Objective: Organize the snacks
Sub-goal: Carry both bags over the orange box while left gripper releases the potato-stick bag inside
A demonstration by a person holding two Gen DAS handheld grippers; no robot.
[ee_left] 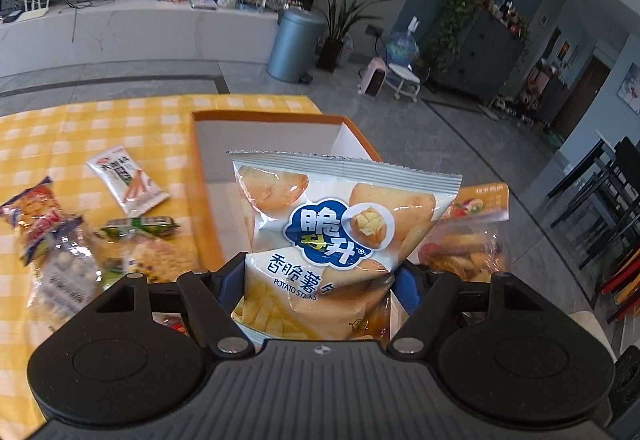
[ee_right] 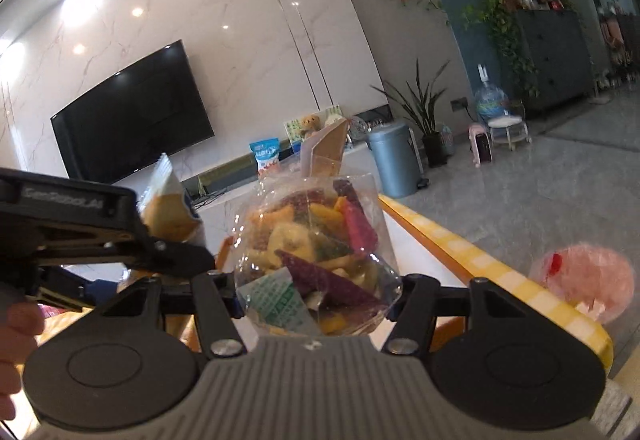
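Both wrist cams close behind held bags, sharing bin [ee_left: 295, 43] & wall.

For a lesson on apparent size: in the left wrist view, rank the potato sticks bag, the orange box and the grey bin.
1. orange box
2. potato sticks bag, though nearness inflates it
3. grey bin, far off

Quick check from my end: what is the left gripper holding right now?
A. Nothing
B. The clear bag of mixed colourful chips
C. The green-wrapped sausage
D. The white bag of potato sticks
D: the left gripper has its blue pads pressed on both sides of the white potato sticks bag, held up over the orange box.
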